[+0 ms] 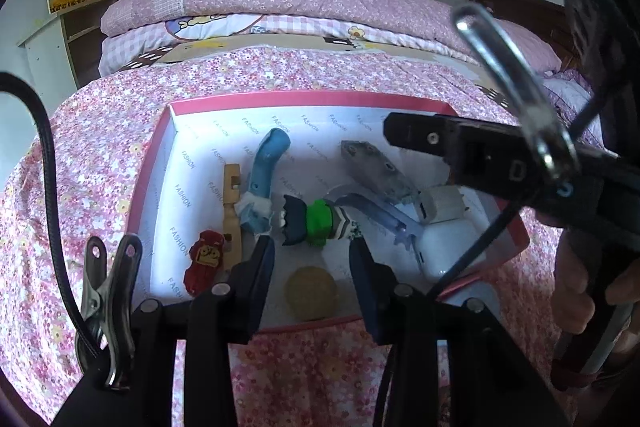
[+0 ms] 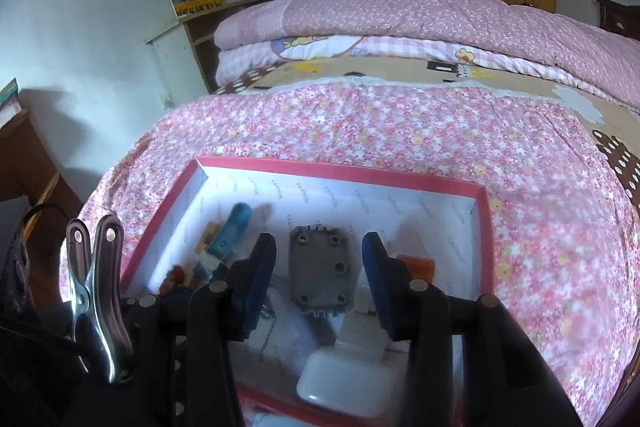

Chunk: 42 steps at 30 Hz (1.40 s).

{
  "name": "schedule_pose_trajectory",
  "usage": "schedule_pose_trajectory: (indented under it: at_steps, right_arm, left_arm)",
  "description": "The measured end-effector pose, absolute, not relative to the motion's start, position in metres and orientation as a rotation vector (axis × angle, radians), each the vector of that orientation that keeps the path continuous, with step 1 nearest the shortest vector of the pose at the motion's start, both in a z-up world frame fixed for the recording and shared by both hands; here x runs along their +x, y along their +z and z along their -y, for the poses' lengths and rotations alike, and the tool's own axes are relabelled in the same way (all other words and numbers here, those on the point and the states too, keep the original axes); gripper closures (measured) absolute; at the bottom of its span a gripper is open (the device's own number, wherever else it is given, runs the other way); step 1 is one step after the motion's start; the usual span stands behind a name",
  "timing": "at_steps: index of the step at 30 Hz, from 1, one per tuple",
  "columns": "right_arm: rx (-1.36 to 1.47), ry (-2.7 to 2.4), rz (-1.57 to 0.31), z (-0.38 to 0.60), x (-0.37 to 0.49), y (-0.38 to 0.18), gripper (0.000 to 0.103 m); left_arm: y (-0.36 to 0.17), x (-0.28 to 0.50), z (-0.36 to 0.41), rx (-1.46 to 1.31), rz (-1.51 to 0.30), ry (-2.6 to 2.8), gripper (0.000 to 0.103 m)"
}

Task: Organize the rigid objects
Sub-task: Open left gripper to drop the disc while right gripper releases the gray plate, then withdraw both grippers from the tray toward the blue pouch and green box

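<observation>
A pink-rimmed box (image 1: 304, 98) with a white printed floor lies on the flowered bedspread. My left gripper (image 1: 311, 243) stands open over its near edge. A round yellow disc (image 1: 311, 291) lies on the floor between the fingers, untouched. Just past the fingertips lies a green and black toy figure (image 1: 316, 223). My right gripper (image 2: 319, 242) is open and hovers over a grey metal plate (image 2: 320, 271), with a gap on each side. From the left wrist view the right gripper (image 1: 394, 133) reaches in from the right, above the plate (image 1: 376, 167).
Also in the box: a blue curved piece (image 1: 266, 163), a wooden piece (image 1: 232, 211), a red toy car (image 1: 204, 261), a clear blue part (image 1: 380, 215), a white plug (image 1: 442, 205), a white case (image 2: 340, 379), an orange item (image 2: 418, 267). A person's hand (image 1: 580, 287) holds the right gripper. Folded quilts (image 1: 320, 7) lie behind.
</observation>
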State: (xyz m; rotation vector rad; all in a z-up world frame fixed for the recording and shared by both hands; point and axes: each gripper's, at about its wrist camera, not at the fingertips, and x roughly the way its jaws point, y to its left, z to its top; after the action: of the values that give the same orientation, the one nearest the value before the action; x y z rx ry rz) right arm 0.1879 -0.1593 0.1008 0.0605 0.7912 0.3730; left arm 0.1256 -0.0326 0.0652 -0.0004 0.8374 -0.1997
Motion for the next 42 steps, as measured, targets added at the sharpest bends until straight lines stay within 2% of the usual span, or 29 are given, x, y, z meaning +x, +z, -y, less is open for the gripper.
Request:
schedule_pose_trajectory:
  at_steps: [17, 42]
  right_arm:
    - [0.119, 0.348, -0.786, 0.190, 0.144, 0.111, 0.057]
    - [0.144, 0.334, -0.858, 0.207, 0.064, 0.087, 0.057]
  left_arm:
    - [0.079, 0.092, 0.028, -0.006, -0.822, -0.200, 0.063]
    - [0.079, 0.055, 0.020, -0.009, -0.825, -0.206, 0.063]
